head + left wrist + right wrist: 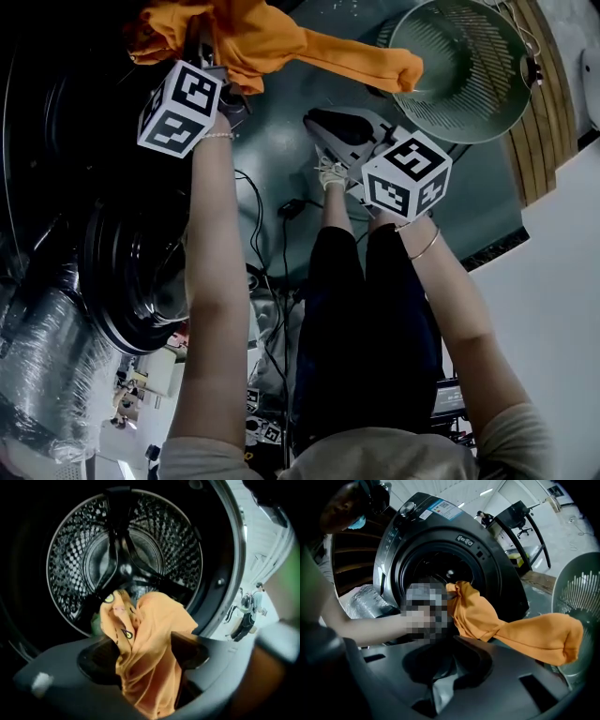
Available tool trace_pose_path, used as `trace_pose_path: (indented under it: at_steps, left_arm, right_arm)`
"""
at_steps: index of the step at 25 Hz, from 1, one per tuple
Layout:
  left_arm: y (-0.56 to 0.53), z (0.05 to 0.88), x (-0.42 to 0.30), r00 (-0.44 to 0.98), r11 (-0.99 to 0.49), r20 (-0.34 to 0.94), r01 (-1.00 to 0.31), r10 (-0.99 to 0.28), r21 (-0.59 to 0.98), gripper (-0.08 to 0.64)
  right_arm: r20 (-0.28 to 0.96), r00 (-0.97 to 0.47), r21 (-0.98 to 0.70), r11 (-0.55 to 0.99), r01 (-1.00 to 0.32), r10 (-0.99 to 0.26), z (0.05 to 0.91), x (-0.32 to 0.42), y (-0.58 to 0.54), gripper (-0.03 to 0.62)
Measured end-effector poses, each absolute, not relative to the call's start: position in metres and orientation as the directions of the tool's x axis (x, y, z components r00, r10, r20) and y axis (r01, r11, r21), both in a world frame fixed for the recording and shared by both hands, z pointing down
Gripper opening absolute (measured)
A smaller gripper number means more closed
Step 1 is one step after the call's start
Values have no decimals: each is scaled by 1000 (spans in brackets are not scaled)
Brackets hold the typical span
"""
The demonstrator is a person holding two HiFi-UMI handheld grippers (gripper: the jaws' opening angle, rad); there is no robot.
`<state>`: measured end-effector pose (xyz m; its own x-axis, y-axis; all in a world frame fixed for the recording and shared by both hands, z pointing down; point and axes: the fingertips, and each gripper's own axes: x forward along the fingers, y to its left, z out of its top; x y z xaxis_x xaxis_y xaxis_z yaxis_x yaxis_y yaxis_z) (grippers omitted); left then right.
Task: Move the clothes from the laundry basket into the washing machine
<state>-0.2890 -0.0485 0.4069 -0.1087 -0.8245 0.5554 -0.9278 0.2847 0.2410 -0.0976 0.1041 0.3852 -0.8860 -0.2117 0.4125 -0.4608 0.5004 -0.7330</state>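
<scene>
- The washing machine (454, 545) stands at the left with its door open. The left gripper view looks straight into the perforated steel drum (126, 555).
- The left gripper (143, 652) is at the drum's mouth with its 2 jaws spread wide. Cloth lies bunched loosely between them and is not pinched, so this one has let go.
- The orange garment (262, 37) is draped over and through that gripper at the door opening, and its bulk is not yet down inside the drum. 1 sleeve (543, 637) trails out to the right, and its end hangs near the basket.
- The garment looks light, soft and limp, with nothing fragile about it. It will likely sag, fold and drag wherever it is unsupported.
- The gathered body is probably the best place to take hold, since a pinch there catches several layers. A grip on a single thin edge could slip. The loose sleeve needs gathering or pushing in as well, or it may catch on the door rim.
- The right gripper (453, 651) is held back between the machine and the basket. Its jaws are clenched together, and none of the orange cloth is in them.
- The green laundry basket (469, 56) is at the far right. The part of its inside that shows is bare.
</scene>
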Motion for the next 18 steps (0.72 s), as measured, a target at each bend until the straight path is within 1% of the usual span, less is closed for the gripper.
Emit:
trace_pose_path:
  at_steps: [3, 4, 5, 6, 7, 8, 12, 18]
  left_arm:
    - [-46, 429, -283, -91, 285, 607, -930, -789, 231, 323]
    - [-47, 437, -282, -81, 282, 624, -931, -778, 232, 311]
    - [-50, 442, -280, -70, 280, 636, -930, -769, 237, 250]
    - [-53, 446, -281, -67, 282, 643, -929, -763, 238, 172]
    - [-57, 445, -284, -78, 290, 642, -929, -763, 232, 124]
    - [-61, 441, -289, -99, 301, 629, -927, -771, 223, 94]
    - [-84, 409, -314, -179, 335, 515, -914, -839, 229, 80]
    - [-105, 377, -342, -235, 322, 424, -935, -875, 148, 80]
  right_arm:
    - [415, -885, -733, 499, -462, -211, 387, -98, 103, 46]
    - [414, -885, -732, 500, -462, -212, 387, -99, 102, 46]
    - [414, -885, -730, 502, -463, -214, 387, -99, 100, 46]
    - [413, -885, -730, 503, -463, -216, 388, -100, 98, 46]
    - [412, -885, -731, 501, -463, -218, 388, -101, 97, 46]
    - [410, -886, -734, 498, -462, -218, 389, -103, 96, 46]
    - [399, -890, -739, 497, -456, -223, 389, -108, 89, 44]
    - [397, -892, -735, 507, -450, -218, 391, -112, 84, 41]
